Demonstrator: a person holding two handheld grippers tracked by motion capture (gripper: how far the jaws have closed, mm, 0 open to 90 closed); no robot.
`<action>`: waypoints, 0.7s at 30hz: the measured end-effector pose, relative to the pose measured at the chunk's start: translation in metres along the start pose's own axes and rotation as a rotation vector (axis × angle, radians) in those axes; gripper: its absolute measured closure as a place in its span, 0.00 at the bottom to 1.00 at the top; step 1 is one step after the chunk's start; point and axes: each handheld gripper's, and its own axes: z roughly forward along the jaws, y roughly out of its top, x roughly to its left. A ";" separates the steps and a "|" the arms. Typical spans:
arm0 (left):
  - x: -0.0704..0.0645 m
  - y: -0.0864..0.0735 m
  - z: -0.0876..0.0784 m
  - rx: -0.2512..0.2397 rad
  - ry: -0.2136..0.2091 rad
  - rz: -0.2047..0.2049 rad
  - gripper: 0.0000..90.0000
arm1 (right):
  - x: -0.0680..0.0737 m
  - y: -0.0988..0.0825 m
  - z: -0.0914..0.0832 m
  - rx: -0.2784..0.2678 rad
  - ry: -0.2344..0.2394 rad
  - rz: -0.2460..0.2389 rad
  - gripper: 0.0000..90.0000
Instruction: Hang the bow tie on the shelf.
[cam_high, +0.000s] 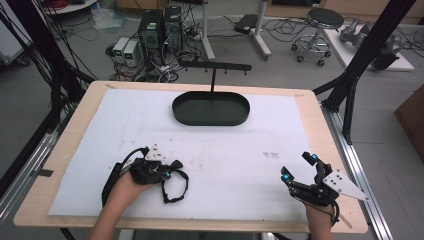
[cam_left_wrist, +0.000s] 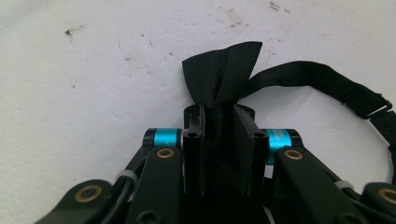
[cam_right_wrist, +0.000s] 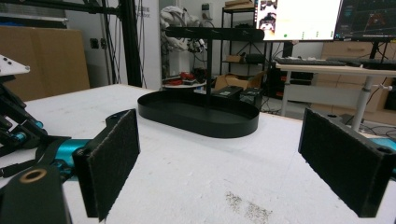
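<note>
Setting: lab floor with computer towers, cables and a stool beyond a wooden table (cam_high: 305, 100) covered by a white foam sheet (cam_high: 125, 125), scuffed and speckled.
Stand: black oval tray (cam_high: 210, 109) at the far middle of the sheet, with a post rising to a crossbar with hooks (cam_high: 216, 66); nothing hangs on the hooks, nothing visible in the tray.
Strap: black strap (cam_high: 175, 186) lies looped on the sheet at the near left, one end caught in the left gripper.
Left gripper: left gripper (cam_high: 169, 171) low on the sheet; in the left gripper view its jaws are pressed together on a folded bit of the strap (cam_left_wrist: 222, 74), the rest of the band curving off to a buckle.
Right gripper: right gripper (cam_high: 298, 167) at the near right, well apart from the strap; the right gripper view shows its pads (cam_right_wrist: 113, 161) spread wide, nothing between them, pointed toward the tray.
Progress: judged early. Grasp is made; strap not yet lifted clear, and the carry to the stand, likely to a hook or into the tray, is left.
Writing: none legible on strap, grippers or tray; a monitor (cam_right_wrist: 299, 13) far behind the stand shows pictures and text too small to read.
</note>
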 end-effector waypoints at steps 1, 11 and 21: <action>-0.001 0.000 0.000 -0.006 0.006 0.009 0.84 | 0.000 0.000 0.000 -0.001 0.000 -0.001 0.13; -0.009 0.004 -0.028 -0.263 0.158 0.100 0.85 | 0.000 -0.001 0.000 0.000 0.001 -0.001 0.13; -0.017 0.019 -0.058 -0.562 0.411 0.166 0.85 | 0.003 -0.001 0.000 -0.010 -0.008 -0.022 0.13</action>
